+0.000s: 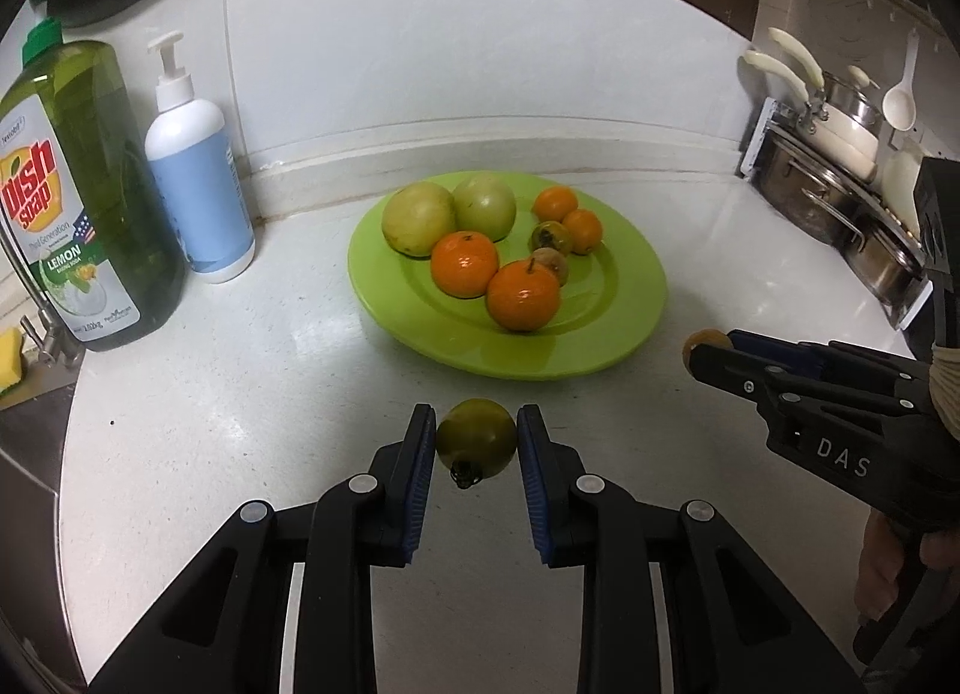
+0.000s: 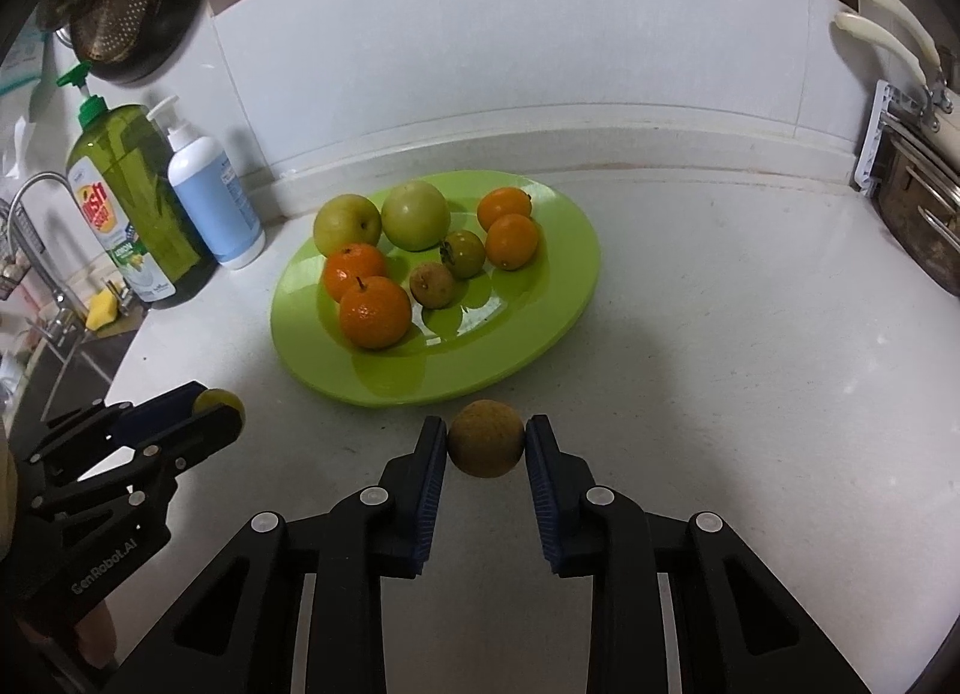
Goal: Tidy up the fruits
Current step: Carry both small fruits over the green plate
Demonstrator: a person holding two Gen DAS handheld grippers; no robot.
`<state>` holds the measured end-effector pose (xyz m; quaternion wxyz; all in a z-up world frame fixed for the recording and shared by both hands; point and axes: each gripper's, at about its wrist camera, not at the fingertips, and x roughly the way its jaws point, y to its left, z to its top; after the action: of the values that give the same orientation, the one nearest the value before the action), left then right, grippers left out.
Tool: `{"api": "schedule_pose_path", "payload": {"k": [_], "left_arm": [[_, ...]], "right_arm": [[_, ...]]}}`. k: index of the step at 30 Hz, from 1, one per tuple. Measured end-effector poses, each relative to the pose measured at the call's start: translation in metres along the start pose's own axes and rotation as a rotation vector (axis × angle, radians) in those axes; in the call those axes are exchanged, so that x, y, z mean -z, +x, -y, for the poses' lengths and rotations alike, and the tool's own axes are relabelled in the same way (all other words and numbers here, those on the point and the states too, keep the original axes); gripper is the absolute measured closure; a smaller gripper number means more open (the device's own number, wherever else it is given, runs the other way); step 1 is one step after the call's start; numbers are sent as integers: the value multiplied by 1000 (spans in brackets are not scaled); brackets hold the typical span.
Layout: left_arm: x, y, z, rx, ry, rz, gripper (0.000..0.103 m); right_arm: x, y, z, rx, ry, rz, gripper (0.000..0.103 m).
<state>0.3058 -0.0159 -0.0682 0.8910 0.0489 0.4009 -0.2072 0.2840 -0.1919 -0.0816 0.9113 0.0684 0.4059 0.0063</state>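
Note:
A green plate (image 1: pixel 624 298) (image 2: pixel 540 298) on the white counter holds two pale green fruits (image 1: pixel 420 217), two large oranges (image 1: pixel 523 295), two small oranges and two small brownish-green fruits. My left gripper (image 1: pixel 476 439) is shut on a small olive-green fruit (image 1: pixel 477 445) just in front of the plate; it also shows in the right wrist view (image 2: pixel 219 401). My right gripper (image 2: pixel 486 442) is shut on a small brown round fruit (image 2: pixel 486 445) near the plate's front edge; it also shows in the left wrist view (image 1: pixel 708 341).
A green dish soap bottle (image 1: pixel 84 202) and a white pump bottle (image 1: pixel 198 178) stand at the back left by the sink. Steel pots (image 1: pixel 840 196) sit at the right. A wall backs the counter.

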Motion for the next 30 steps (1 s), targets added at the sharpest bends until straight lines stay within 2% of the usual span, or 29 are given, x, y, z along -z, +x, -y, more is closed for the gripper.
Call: {"api": "schedule_pose_path", "payload": {"k": [12,23,30], "left_arm": [[-24,-15,20,18,62,70,75],[-60,-8,23,20,96,119,75],[-81,7,24,20,103,118,75]], "right_arm": [[-16,-25,0,-26,-13,64,74],[-42,-22,2,-20,-29,103,74],[-57,-14,4,-12,-45,109,74]]}}
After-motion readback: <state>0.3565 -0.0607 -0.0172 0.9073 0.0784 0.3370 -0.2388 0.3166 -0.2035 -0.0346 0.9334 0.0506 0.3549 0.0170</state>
